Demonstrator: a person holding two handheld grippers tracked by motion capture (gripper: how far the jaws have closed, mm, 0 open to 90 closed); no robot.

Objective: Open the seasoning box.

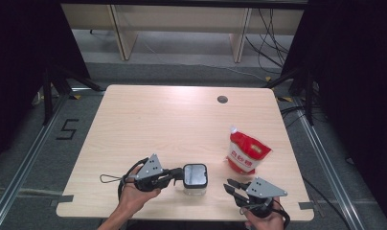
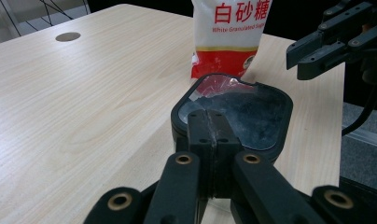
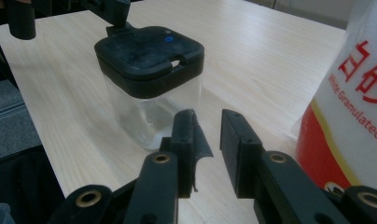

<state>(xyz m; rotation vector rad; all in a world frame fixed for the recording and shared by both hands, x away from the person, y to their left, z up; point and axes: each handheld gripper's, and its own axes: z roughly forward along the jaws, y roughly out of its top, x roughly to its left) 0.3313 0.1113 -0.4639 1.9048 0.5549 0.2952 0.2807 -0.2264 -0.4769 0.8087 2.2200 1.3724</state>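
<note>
A: Jar [image 1: 195,178] near the front edge of the worktop [image 1: 148,124], its black lid [image 2: 233,109] pinched at the rim by the closed left tool [image 1: 178,175].

B: Thin hold. It could slip or tip the jar.

A: Right tool [image 1: 232,185] has nothing between its jaws, only a narrow gap between them.

B: And the sugar bag [image 1: 245,152] stands just beyond it, so a careless swing could topple it.

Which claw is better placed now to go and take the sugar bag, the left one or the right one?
Probably the right claw. It grips nothing, with a small gap between its jaws, and the sugar bag stands just beyond it. The left claw is shut at the black lid of the clear container, so it seems occupied.
</note>
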